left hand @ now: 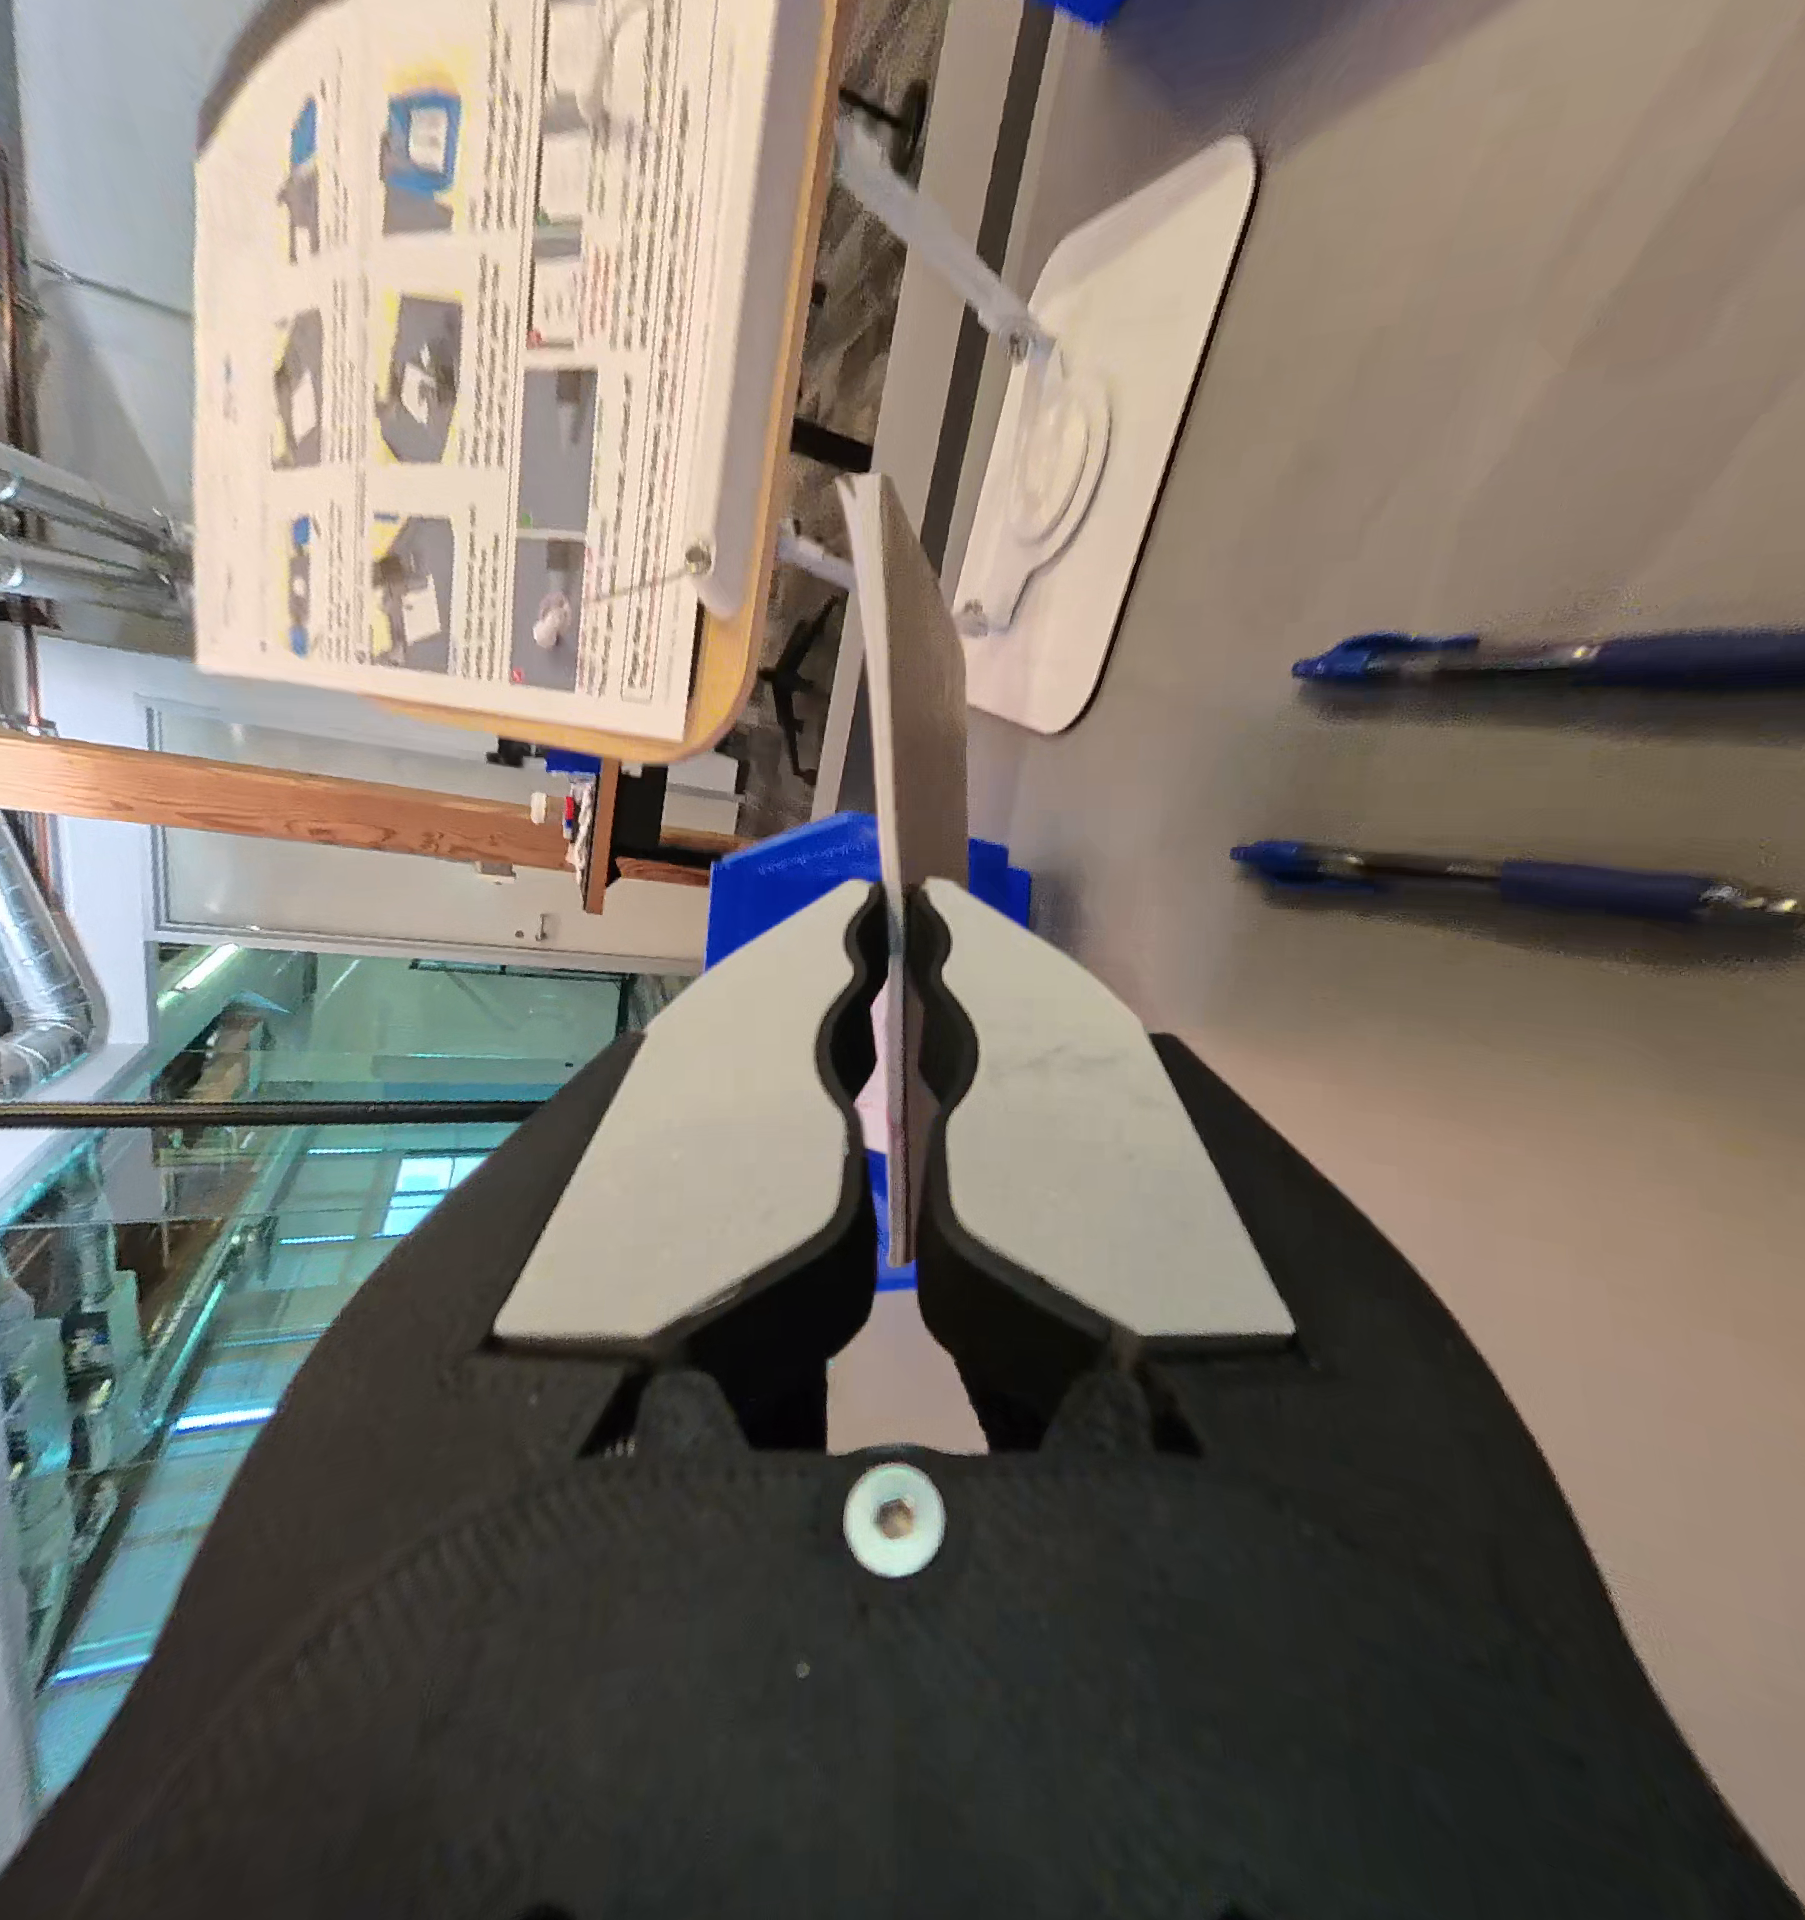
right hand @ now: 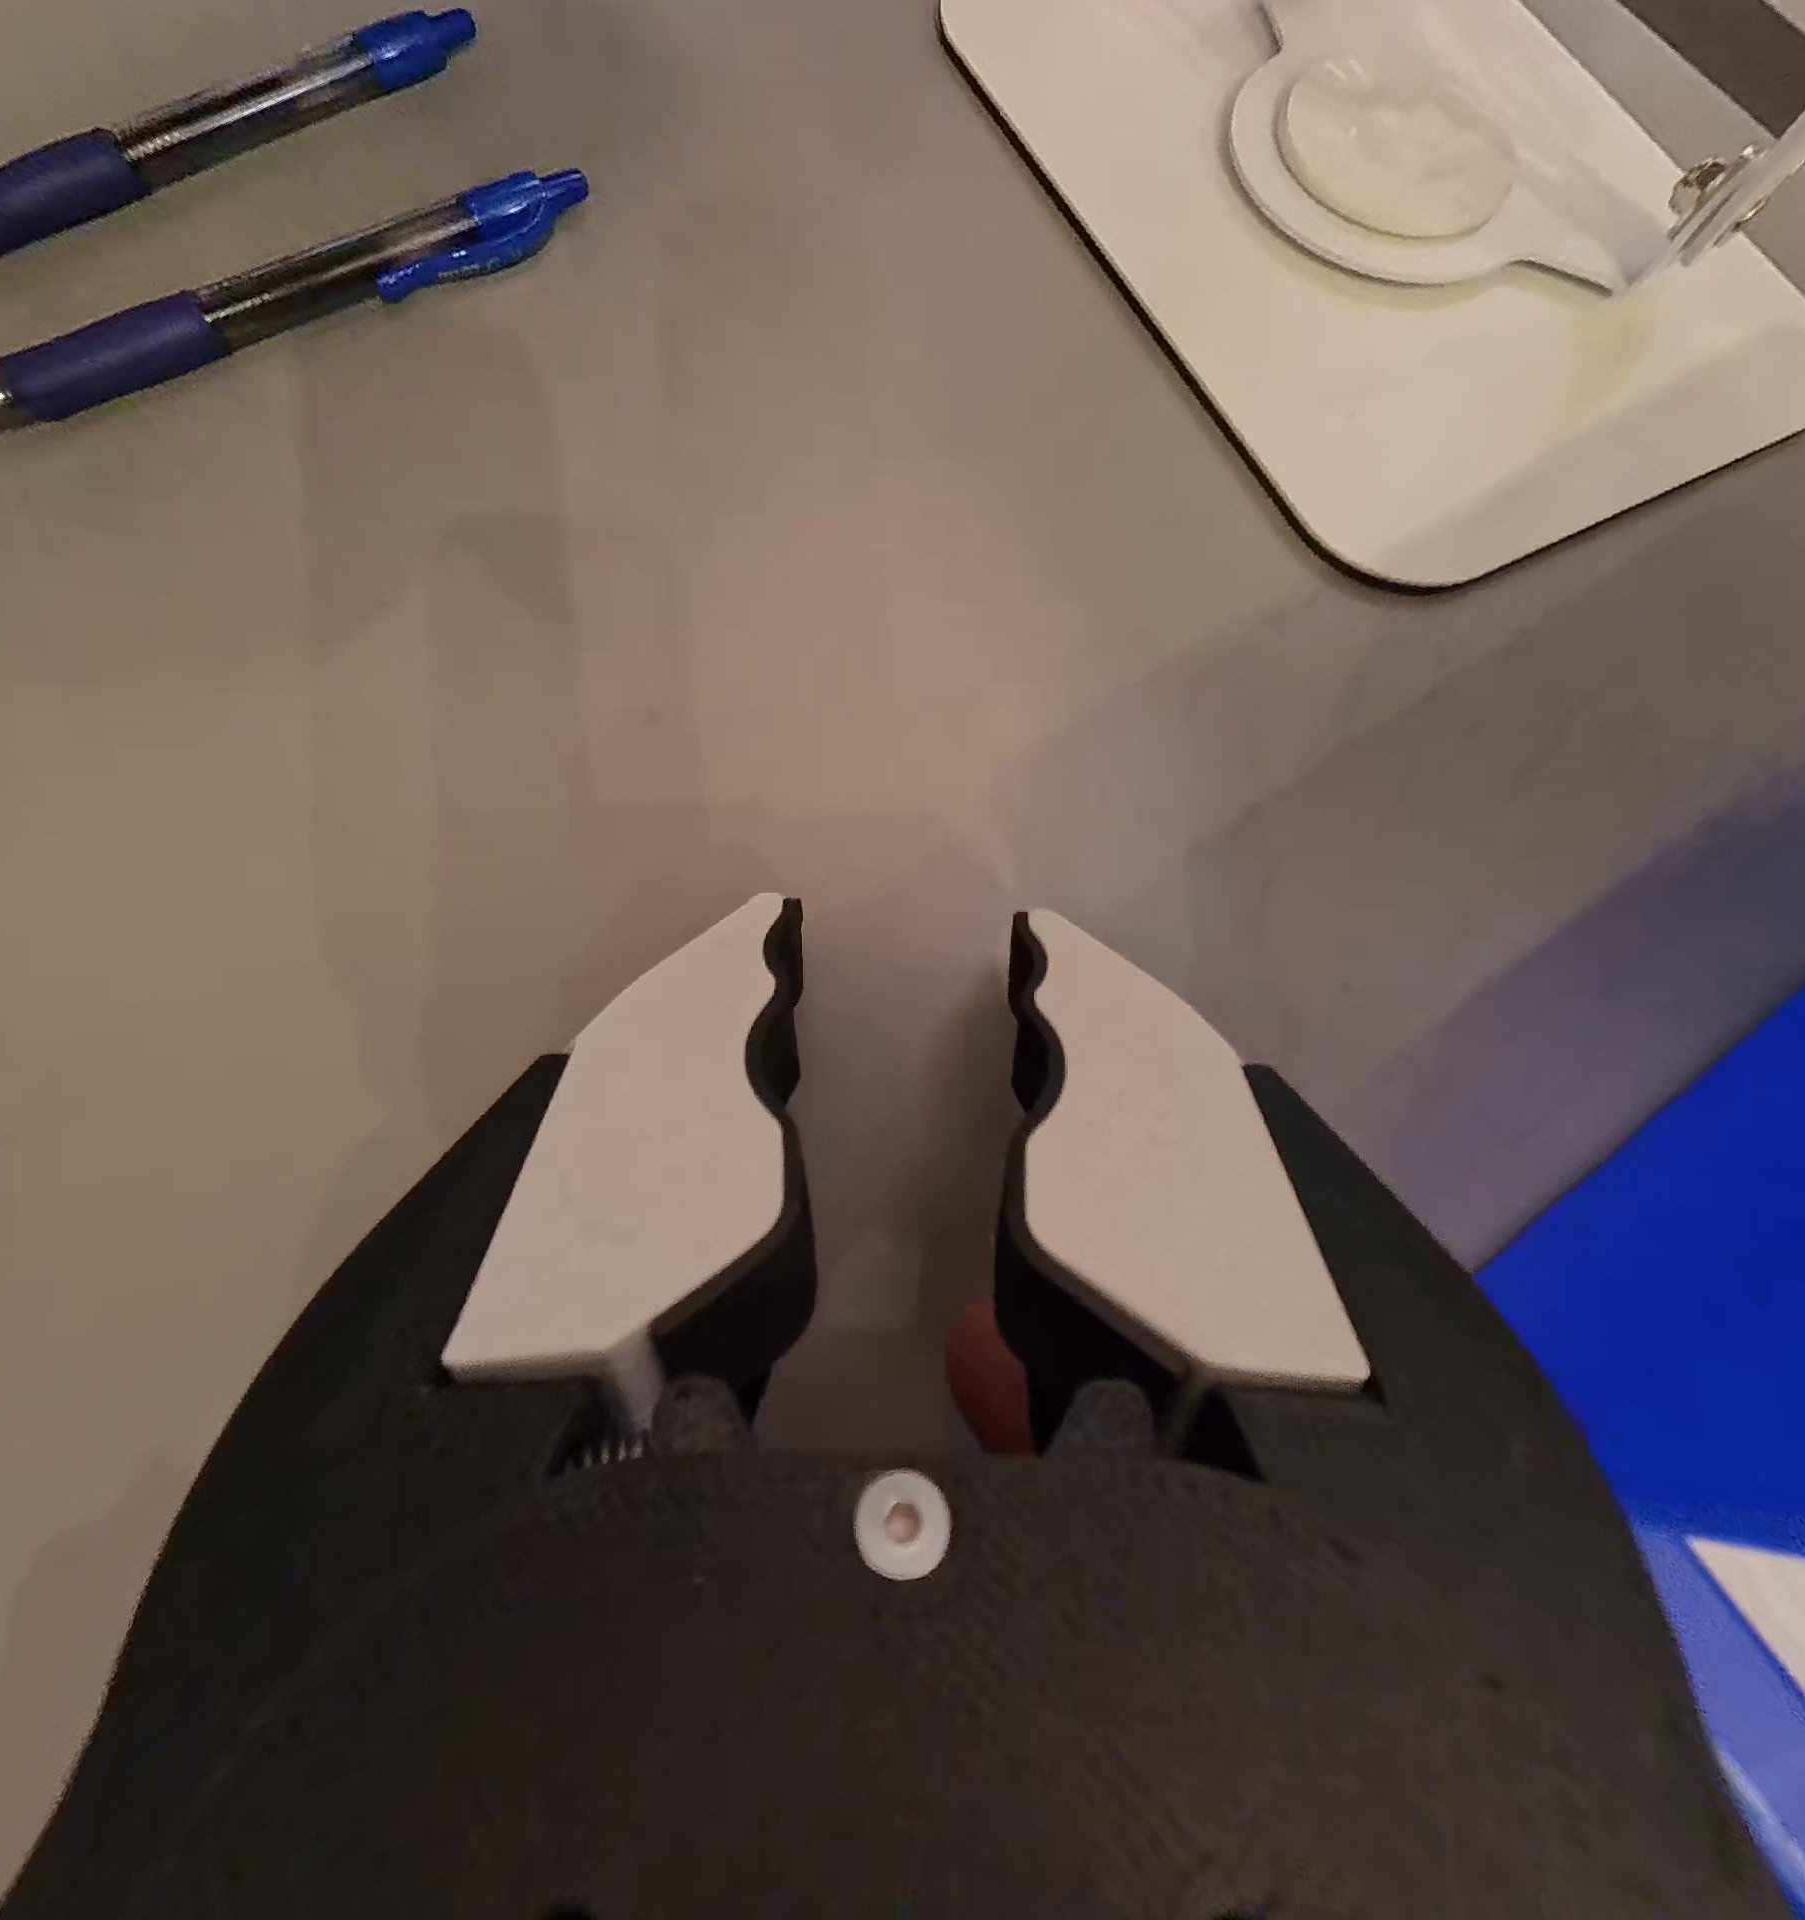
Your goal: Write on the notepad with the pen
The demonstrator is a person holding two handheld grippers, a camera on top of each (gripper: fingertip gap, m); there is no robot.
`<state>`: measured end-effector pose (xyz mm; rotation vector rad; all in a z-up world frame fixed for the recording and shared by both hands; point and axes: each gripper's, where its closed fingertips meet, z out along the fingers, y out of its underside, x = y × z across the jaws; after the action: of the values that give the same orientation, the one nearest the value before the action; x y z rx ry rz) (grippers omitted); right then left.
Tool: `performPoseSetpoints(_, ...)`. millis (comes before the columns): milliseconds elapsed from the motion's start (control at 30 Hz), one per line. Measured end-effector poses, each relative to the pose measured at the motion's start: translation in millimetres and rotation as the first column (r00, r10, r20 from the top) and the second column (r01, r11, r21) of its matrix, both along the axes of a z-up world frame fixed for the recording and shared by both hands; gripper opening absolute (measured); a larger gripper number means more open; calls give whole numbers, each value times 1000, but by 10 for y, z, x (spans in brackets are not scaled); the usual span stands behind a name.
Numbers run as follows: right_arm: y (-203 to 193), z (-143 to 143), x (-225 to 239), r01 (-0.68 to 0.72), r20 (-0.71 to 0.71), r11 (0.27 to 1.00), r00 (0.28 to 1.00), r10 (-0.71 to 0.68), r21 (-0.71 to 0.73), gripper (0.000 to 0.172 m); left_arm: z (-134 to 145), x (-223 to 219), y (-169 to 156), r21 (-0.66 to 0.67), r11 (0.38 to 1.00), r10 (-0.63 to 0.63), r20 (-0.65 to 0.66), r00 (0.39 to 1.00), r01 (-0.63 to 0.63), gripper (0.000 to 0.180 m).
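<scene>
Pinching a thin grey-backed white notepad (left hand: 913,665) edge-on, my left gripper (left hand: 903,894) holds it above the grey table (right hand: 669,623); my right gripper (right hand: 906,914) gapes, holding nothing, and two blue-gripped clear pens (right hand: 254,301) lie ahead-left, tips leftward, clickers nearer me.

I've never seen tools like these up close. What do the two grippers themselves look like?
Both look alike: the left gripper and the right gripper each have a broad black ribbed plastic body, two pale grey fingers with wavy black inner pads, and one silver screw in a white washer at the centre. No cables or sleeves show.
</scene>
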<state>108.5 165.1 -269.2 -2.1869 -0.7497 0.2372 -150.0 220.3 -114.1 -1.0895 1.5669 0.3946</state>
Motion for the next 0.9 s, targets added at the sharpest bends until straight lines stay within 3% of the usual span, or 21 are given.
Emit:
performPoseSetpoints(167,-56,23,40,15,-21,1000,1000,-15,4,38,-104,534,-370,-32,995,-96,-8,995,96,3)
performPoseSetpoints(367,-120,53,93,24,-37,1000,999,-24,17,38,-571,1295,-795,-140,968,-220,-74,973,209,3)
performPoseSetpoints(633,-133,94,107,19,-79,1000,997,-17,22,38,-1194,1517,-963,-253,956,-202,-194,960,150,4)
performPoseSetpoints(667,-135,96,103,17,-80,1000,997,-15,23,38,-1270,1510,-1002,-298,943,-213,-192,958,149,8)
performPoseSetpoints(733,-138,106,101,16,-88,1000,996,-13,26,38,-1438,1439,-1035,-406,910,-185,-209,960,87,36)
performPoseSetpoints(800,-145,118,98,14,-100,1000,995,-12,27,38,-1404,1350,-1065,-467,881,-175,-173,969,75,64)
performPoseSetpoints(900,-158,132,94,11,-112,1000,994,-7,30,38,-1118,1144,-885,-550,835,-67,-75,995,14,66)
